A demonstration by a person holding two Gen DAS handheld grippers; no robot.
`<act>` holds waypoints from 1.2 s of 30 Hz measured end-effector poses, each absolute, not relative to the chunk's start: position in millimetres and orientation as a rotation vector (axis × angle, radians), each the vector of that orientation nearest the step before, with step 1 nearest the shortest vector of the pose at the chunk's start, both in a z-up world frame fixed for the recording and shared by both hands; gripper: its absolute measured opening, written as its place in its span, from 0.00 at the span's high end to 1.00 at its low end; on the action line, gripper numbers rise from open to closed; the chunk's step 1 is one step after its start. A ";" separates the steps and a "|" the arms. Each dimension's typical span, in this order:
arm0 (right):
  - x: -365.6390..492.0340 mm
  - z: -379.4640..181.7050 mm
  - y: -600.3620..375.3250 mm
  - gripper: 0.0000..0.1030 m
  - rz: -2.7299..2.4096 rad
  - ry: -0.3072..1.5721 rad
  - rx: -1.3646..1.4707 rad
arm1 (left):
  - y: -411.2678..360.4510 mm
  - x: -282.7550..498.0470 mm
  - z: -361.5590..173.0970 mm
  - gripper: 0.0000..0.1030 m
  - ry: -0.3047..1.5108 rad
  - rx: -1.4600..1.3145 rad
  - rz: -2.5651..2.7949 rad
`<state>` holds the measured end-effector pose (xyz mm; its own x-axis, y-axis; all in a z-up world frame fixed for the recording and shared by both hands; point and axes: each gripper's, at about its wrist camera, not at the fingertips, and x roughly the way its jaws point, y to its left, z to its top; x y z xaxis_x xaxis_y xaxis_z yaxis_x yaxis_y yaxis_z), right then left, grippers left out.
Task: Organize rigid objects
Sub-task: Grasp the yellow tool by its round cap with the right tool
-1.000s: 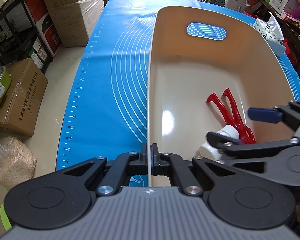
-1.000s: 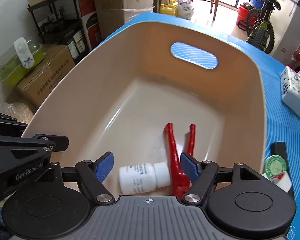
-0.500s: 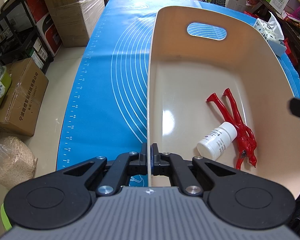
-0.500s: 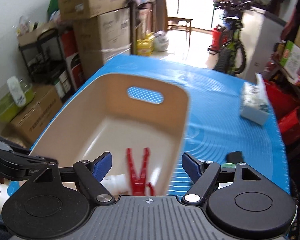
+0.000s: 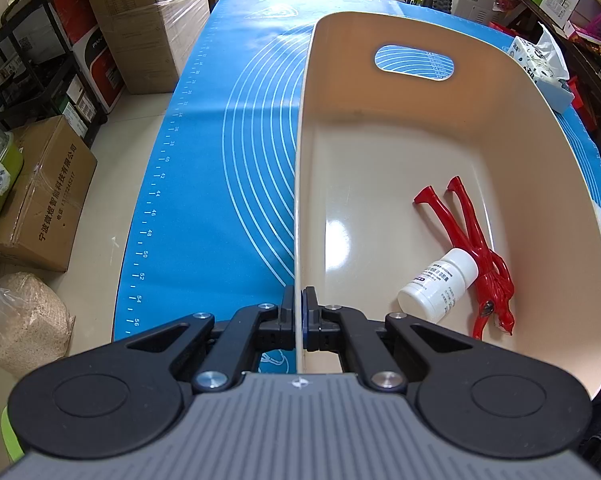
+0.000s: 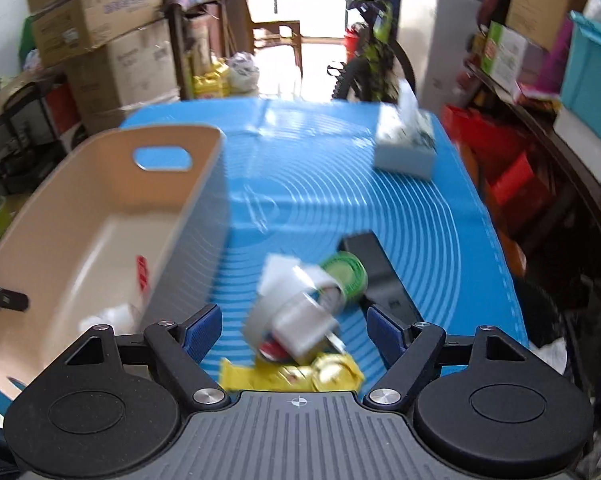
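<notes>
Left gripper (image 5: 301, 312), nearest: jaws closed flat on the near rim of the beige bin (image 5: 560, 152), the thin wall pinched between the pads. Inside the bin, toward its right wall, a white bottle (image 5: 438, 284) lies on its side touching a red clip-like tool (image 5: 476, 248). In the right wrist view only blurred scraps of both show. Right gripper (image 6: 294, 330): jaws wide apart, their opening just having widened, nothing between the pads; it hovers over a heap of loose items on the tabletop just right of the bin. The heap is motion-blurred: a roll of tape (image 6: 284, 312), a green-lidded round container (image 6: 346, 276), a black oblong object (image 6: 376, 268) and a yellow packet (image 6: 300, 374) cut off by the gripper body can be made out, their contacts uncertain. Farther back, a tissue box (image 6: 406, 148) sits on the blue mat (image 5: 220, 160) with white concentric arcs and a ruler scale covering the tabletop. Beyond: stacked cardboard boxes (image 5: 148, 20), a bicycle (image 6: 374, 52), cluttered shelving and a bright doorway
</notes>
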<state>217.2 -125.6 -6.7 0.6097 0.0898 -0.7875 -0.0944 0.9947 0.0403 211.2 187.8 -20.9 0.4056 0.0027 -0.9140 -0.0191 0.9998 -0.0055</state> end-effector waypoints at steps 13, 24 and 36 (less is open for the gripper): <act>211.9 -58.0 -143.7 0.21 0.225 0.981 -0.130 | 187.4 211.7 -21.1 0.96 1.154 -0.013 0.014; 224.8 -78.7 -129.7 0.26 0.391 1.003 -0.308 | 186.5 211.9 -20.8 0.96 1.155 -0.006 0.016; 218.6 -81.5 -132.7 0.51 0.469 1.004 -0.353 | 184.8 211.8 -20.7 0.95 1.154 0.000 0.019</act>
